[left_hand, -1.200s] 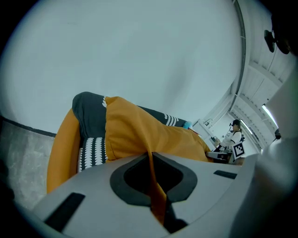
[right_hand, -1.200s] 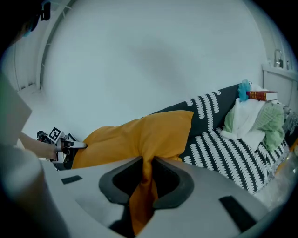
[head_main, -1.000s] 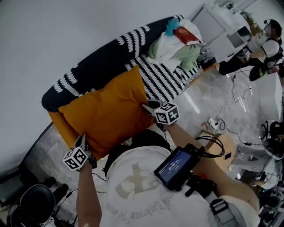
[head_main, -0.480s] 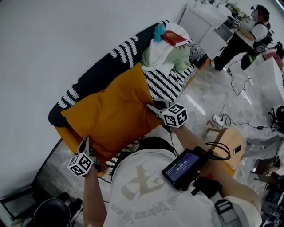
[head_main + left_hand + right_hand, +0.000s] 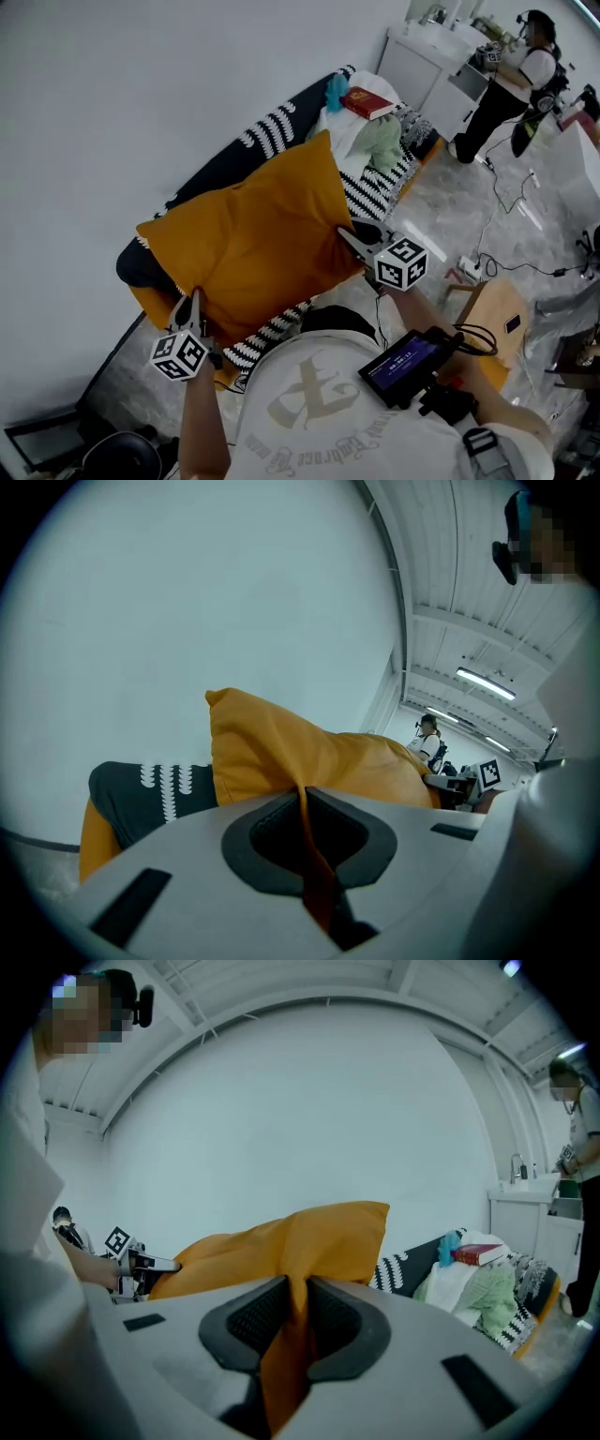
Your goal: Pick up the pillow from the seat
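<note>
At the near edge of the orange pillow (image 5: 248, 248), my left hand-held gripper (image 5: 194, 300) and right hand-held gripper (image 5: 347, 234) each clamp a fabric fold; soft and light, it should hang safely from these pinches.

The black-and-white striped seat (image 5: 272, 333) carries a heap of clothes (image 5: 375, 141) at its far end, with a red book (image 5: 367, 101) on top of the heap.

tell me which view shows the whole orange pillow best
The head view: the orange pillow shows whole, with the left gripper and right gripper each shut on its near edge. The left gripper view shows only one corner and fabric pinched in its jaws; the right gripper view shows the upper part and a pinched fold.
</note>
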A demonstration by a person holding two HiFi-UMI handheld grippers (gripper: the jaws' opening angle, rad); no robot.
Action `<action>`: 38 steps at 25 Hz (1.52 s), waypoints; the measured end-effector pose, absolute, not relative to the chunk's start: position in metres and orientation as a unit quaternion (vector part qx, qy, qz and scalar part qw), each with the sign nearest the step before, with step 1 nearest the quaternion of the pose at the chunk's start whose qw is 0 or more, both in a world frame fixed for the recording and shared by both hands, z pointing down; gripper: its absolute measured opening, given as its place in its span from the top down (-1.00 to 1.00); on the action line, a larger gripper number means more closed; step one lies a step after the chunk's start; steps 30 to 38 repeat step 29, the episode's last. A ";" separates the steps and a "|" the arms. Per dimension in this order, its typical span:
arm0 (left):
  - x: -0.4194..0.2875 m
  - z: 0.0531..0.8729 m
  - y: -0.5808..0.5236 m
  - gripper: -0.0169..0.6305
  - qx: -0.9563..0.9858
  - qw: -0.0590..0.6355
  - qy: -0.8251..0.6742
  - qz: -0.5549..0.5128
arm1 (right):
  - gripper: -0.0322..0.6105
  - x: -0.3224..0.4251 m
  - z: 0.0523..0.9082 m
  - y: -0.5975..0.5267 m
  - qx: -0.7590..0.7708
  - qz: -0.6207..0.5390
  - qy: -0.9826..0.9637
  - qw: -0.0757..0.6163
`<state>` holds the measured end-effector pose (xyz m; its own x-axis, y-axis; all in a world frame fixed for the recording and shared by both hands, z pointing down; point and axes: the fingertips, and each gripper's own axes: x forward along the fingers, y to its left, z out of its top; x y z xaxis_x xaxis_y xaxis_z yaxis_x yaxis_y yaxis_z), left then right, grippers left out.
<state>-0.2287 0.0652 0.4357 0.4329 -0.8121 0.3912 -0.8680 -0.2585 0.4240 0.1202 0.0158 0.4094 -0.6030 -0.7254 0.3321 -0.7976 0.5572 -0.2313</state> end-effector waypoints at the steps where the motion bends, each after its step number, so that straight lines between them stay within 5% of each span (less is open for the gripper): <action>1: -0.225 0.428 0.067 0.89 0.795 0.295 -0.528 0.046 | 0.65 0.125 0.403 0.021 0.438 0.178 -0.876 0.096; 17: -0.159 0.404 0.087 0.89 0.825 0.284 -0.485 0.058 | 0.66 0.195 0.385 0.081 0.493 0.175 -0.849 0.082; 38: -0.160 0.401 0.082 0.89 0.822 0.287 -0.488 0.061 | 0.66 0.195 0.381 0.072 0.492 0.174 -0.849 0.082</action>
